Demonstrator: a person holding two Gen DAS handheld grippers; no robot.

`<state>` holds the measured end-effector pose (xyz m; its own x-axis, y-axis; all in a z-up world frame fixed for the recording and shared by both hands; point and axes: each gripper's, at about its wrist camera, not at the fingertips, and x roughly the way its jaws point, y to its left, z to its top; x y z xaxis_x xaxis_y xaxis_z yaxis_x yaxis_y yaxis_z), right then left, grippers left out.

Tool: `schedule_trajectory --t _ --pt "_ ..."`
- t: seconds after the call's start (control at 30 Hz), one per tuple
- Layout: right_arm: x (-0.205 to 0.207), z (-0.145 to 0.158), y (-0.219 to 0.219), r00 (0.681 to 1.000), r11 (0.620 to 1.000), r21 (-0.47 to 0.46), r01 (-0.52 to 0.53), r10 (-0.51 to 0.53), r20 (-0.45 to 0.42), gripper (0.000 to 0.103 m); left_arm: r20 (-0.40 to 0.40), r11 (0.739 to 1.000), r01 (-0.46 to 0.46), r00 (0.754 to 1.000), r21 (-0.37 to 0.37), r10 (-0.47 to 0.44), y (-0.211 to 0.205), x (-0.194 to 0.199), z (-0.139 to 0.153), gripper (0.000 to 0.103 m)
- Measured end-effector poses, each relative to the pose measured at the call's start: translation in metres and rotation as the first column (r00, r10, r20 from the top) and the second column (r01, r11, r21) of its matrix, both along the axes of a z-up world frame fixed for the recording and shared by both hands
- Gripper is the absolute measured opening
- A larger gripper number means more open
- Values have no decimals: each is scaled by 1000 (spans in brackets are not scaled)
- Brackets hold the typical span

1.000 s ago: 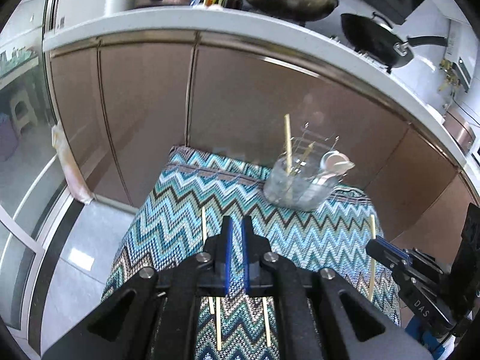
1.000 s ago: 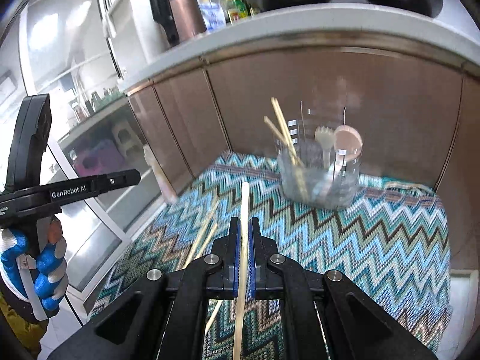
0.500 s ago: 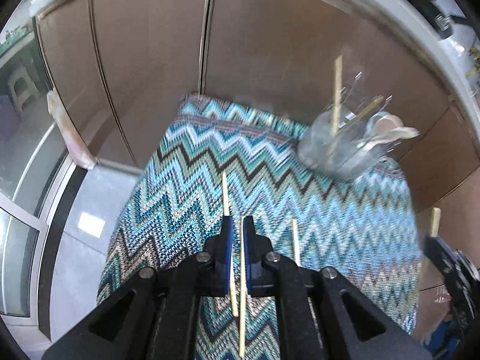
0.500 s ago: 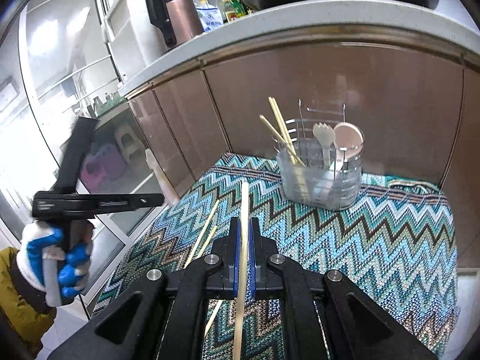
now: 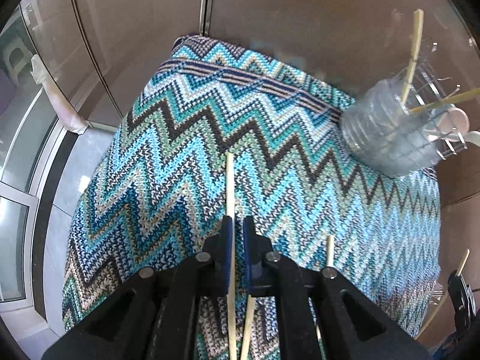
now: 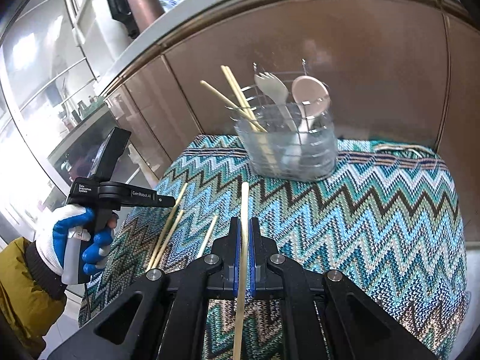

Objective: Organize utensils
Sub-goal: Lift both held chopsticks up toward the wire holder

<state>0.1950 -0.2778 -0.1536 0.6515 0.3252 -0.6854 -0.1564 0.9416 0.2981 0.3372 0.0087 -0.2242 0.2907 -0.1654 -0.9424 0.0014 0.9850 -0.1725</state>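
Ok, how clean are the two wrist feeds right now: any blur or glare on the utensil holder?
Left wrist view: the utensil holder is smeared by motion blur at the right edge, though the zigzag cloth is sharp. Right wrist view: the holder is only slightly soft and its spork and spoon read clearly; bright window glare washes out the left side. Both views bow straight edges, fisheye style.

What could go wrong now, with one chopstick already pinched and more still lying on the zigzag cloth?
The right gripper holds its chopstick near one end, so it could swing or slip on the way to the utensil holder. The left gripper is nearly closed over two loose chopsticks lying close together, so it might grab both or nudge one away.
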Motion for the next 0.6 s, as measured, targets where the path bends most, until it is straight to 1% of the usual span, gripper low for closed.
schedule_trajectory --t 0.13,0.27,0.37,0.57,0.6 --pt "1 -6 -2 1000 1000 10 4 -4 -13 5 -22 1000 -14 1000 11 14 3 7 -11 7" --pt "1 -11 -2 1000 1000 10 3 -3 -21 5 -15 1000 -9 1000 16 9 4 9 -12 8" --pt "2 -14 -3 1000 1000 15 6 -6 -27 5 -17 1000 -3 1000 13 4 2 10 -14 12" --pt "3 -17 -1 999 1000 16 7 -6 -37 5 -13 1000 -7 1000 24 7 -1 11 -17 12" --pt "4 -18 -2 999 1000 18 8 -7 -38 5 -12 1000 -6 1000 27 7 -2 11 -17 11"
